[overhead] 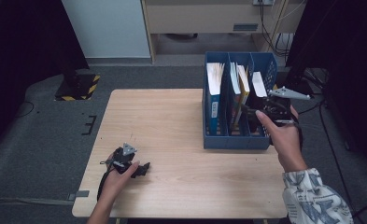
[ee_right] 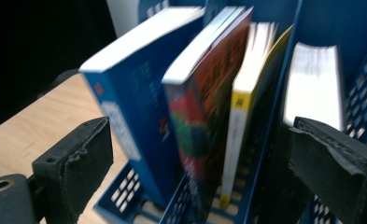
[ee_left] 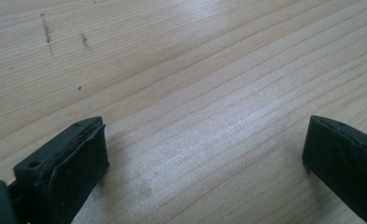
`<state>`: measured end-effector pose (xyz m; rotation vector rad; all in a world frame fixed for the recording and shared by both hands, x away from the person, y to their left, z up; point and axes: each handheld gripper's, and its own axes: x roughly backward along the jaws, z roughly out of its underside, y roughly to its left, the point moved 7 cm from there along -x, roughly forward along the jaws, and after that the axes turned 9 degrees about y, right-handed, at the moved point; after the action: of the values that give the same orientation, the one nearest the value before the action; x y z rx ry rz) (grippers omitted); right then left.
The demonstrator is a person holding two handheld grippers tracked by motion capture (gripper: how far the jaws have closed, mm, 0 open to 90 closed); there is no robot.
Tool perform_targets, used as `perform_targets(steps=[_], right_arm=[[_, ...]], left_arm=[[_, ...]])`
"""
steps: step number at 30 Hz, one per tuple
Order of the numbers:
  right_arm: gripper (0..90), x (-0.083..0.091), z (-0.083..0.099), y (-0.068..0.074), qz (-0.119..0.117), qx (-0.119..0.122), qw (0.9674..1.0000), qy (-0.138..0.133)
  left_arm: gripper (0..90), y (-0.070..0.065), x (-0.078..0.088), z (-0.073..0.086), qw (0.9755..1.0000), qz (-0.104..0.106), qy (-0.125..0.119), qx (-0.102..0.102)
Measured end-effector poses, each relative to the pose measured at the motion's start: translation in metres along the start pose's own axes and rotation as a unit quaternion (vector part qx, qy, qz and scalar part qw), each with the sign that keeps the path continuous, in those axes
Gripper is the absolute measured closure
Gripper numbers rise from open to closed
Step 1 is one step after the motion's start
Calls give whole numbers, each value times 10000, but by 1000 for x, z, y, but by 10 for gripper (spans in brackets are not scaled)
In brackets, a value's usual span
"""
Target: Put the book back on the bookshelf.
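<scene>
While the left gripper (overhead: 141, 169) is resting low on the pale wooden table (overhead: 181, 140) near its front left corner, its jaws are standing wide apart with nothing between them; the left gripper view is showing the matte black pads (ee_left: 78, 163) over straight-grained, lightly scuffed boards. The right gripper (overhead: 258, 116) is hovering at the blue plastic file rack (overhead: 237, 140) on the table's right side, and its jaws are spread open, released, with no pad pressing on anything. That rack is a three-slot box with perforated, grid-like walls. A thick blue-covered book (ee_right: 125, 102) is standing upright in the left slot, a glossy red-and-green paperback (ee_right: 204, 116) and a slim yellow-spined one (ee_right: 239, 112) are leaning together in the middle slot, and a dark-covered book (ee_right: 314, 88) with white page edges is sitting in the right slot, just ahead of the rough, worn right pad (ee_right: 330, 163).
</scene>
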<state>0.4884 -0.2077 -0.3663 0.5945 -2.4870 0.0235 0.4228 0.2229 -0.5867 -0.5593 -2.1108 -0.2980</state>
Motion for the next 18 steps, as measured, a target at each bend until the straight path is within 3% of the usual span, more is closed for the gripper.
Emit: perform_targets(steps=[2,3,7,8,18], right_arm=[[71,0,12,5,-55,71,9999,45],[72,-1,27,11,-115,124,9998,98],[74,-5,48,17,-111,187,9996,194],[77,-8,64,21,-149,218,9992,292],[78,-15,111,38,-289,313,9977,528]], left_arm=[[0,0,0,0,10000,-2,-6,-2],[0,0,0,0,10000,-1,-12,-2],[0,0,0,0,10000,-3,-23,0],[0,0,0,0,10000,-5,-27,1],[0,0,0,0,10000,-6,-41,2]])
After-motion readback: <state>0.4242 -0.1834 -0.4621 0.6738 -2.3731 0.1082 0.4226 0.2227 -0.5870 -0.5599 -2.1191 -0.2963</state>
